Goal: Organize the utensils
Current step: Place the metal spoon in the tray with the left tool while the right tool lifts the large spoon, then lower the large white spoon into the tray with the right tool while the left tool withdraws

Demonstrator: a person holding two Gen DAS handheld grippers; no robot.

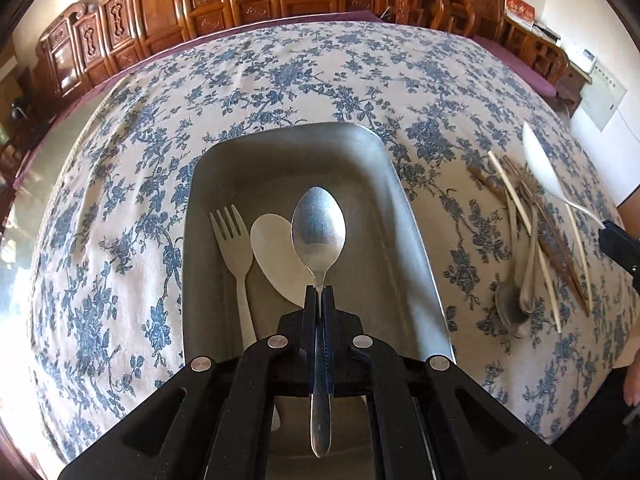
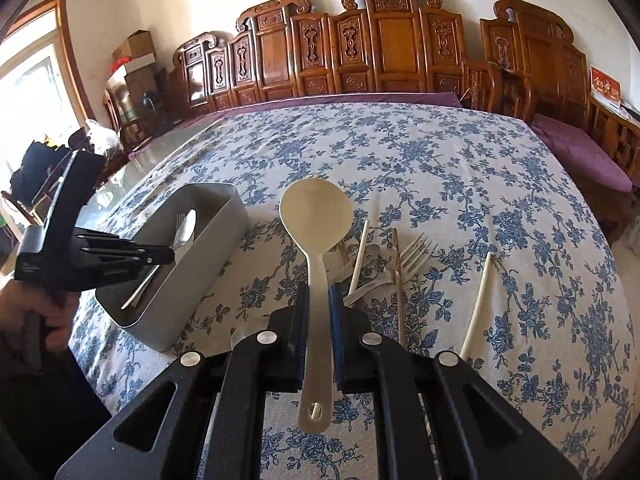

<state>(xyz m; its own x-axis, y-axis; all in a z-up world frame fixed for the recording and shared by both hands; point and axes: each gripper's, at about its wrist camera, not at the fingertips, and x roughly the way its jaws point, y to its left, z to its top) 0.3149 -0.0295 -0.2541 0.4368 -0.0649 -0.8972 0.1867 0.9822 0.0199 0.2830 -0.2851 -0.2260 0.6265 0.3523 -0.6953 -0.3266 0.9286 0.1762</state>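
A: Right — left gripper (image 1: 320, 292): fingers clenched on the metal spoon (image 1: 319, 224) at its neck, bowl up, over the grey tray (image 1: 416, 232).

B: Inside already?

A: White fork (image 1: 232, 248) and white spoon (image 1: 276, 256), lying lengthwise. I'd lower the spoon parallel beside them, then release low.

B: Right gripper (image 2: 318, 300)?

A: Grasping the cream ladle (image 2: 316, 220) by its handle, above the loose pile (image 2: 380, 268) on the worktop (image 2: 520, 240). Hold it clear meanwhile.

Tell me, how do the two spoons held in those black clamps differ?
The metal spoon in the left gripper is shiny, slim-handled and hangs over the grey tray. The cream spoon in the right gripper is matte, broader, with a holed handle, above the loose utensil pile. Both are clamped by the handle, bowl forward.
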